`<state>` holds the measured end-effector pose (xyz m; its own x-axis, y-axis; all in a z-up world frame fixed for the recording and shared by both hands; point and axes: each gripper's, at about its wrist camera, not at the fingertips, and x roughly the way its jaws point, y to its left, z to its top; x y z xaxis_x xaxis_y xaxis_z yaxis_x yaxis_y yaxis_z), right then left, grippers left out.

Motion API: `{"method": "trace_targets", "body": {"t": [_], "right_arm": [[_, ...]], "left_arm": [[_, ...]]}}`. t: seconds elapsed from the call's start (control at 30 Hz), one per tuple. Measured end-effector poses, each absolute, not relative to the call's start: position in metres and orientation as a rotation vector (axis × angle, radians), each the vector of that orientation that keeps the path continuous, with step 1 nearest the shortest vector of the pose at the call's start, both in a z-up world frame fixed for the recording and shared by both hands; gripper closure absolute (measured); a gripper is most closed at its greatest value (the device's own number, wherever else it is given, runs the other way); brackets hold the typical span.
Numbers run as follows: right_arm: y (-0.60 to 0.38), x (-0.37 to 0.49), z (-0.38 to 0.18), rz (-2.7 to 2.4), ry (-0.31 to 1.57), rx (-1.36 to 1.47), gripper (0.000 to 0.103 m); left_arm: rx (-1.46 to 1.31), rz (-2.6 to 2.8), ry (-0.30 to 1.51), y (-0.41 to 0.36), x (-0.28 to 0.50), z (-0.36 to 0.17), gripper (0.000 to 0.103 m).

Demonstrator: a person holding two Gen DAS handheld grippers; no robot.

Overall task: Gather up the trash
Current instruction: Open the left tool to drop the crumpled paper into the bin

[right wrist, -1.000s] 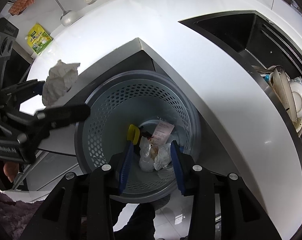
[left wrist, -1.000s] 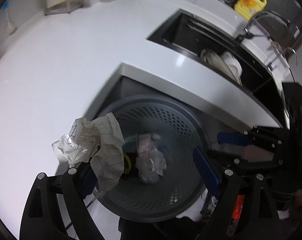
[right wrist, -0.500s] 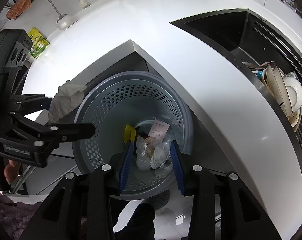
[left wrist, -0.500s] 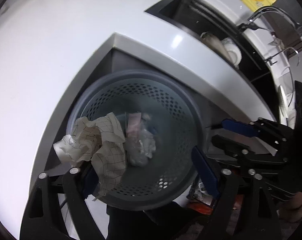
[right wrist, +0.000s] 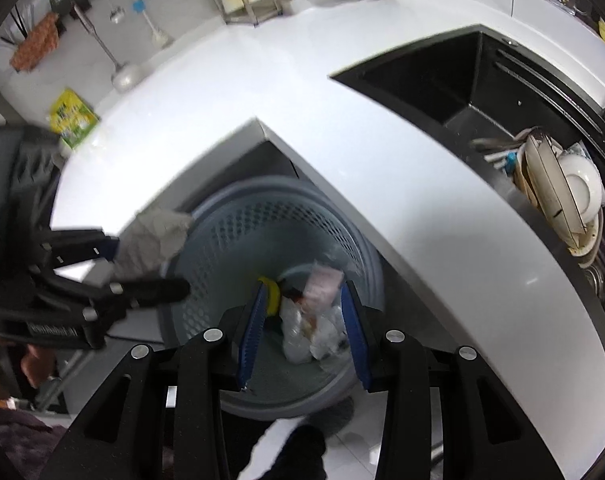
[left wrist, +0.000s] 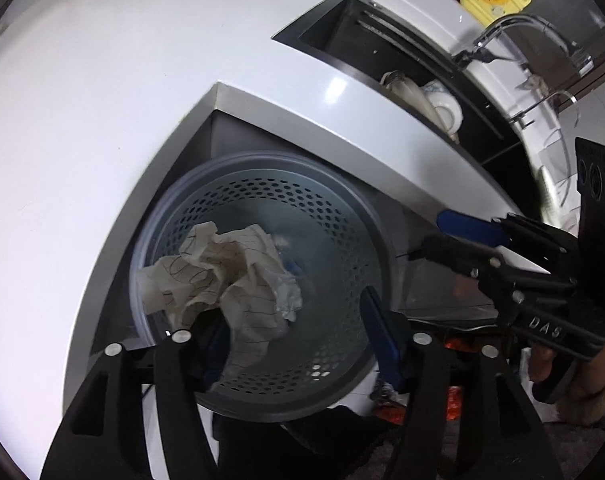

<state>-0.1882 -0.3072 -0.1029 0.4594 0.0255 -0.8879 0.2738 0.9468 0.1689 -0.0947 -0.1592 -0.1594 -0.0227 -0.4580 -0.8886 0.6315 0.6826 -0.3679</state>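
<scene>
Left tool [left wrist: 294,332] over bin [left wrist: 342,184], crumpled paper [left wrist: 222,276] at its left pad.
Left view: I read jaws just widening, paper above bin mouth. Right view: right tool [right wrist: 304,328] part-open, empty, over bin [right wrist: 286,216].

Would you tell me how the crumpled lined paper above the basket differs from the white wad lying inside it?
The lined paper is beige with dark ruled lines; the white wad is plain white. The lined paper hangs over the basket mouth, against one finger of the left gripper, whose jaws have just been opening; the white wad rests on the basket's bottom. Both are crumpled trash.
</scene>
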Motion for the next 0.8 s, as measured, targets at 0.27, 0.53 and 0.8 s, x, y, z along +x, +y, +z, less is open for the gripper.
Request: {"method": "trace_targets", "body": {"t": [0.27,0.53,0.8], "right_arm": [[-0.293,-0.168,-0.079,0.053,1.026,0.344,0.064],[-0.276,-0.143,-0.072,0.26,1.096,0.307,0.063],[-0.259,-0.132,-0.077,0.327,1.149,0.267,0.063]], "left_arm": [[0.168,-0.991,1.355,-0.161,-0.105,-0.156,0.023],[0.196,-1.069,1.353,-0.162,-0.111,-0.151,0.023],[0.188,-1.112,1.342,-0.166,-0.114,-0.142,0.023]]}}
